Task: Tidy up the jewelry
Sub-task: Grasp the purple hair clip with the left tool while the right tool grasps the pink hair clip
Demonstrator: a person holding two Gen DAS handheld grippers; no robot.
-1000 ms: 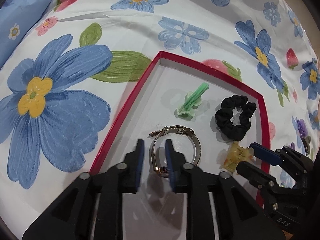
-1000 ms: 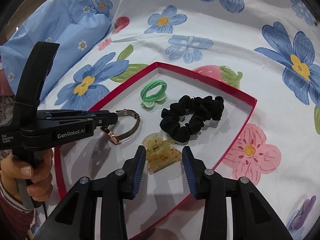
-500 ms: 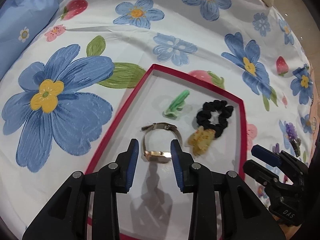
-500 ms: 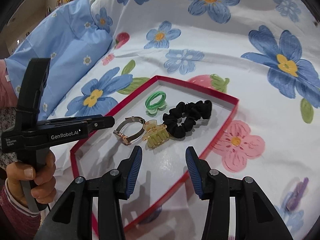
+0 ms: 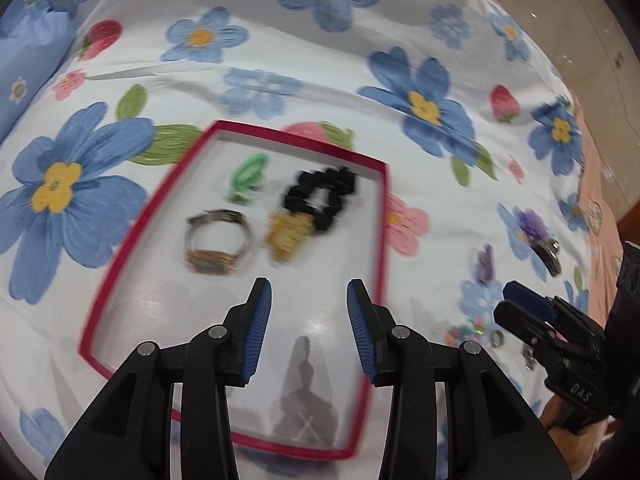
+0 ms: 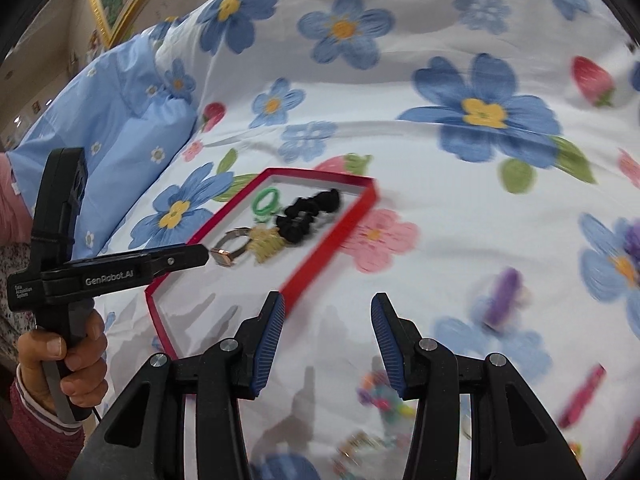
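Left gripper (image 5: 308, 300): jaws just widened, nothing between, released. Right gripper (image 6: 327, 322): parted, empty. Just beyond left gripper, red tray (image 5: 120, 256) holds watch (image 5: 218, 240), yellow claw clip (image 5: 286, 234), black scrunchie (image 5: 322, 196), green tie (image 5: 248, 174), likely sorted there. Right of tray, purple clips (image 6: 506, 284) and beaded pieces (image 6: 384, 396) loose on floral sheet (image 5: 280, 60), probably next.

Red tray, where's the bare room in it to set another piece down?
The near half of the red tray is bare, from the watch and yellow claw clip back to the near rim, under the open, empty left tool. The far half is crowded: green hair tie, black scrunchie, clip and watch sit close together.
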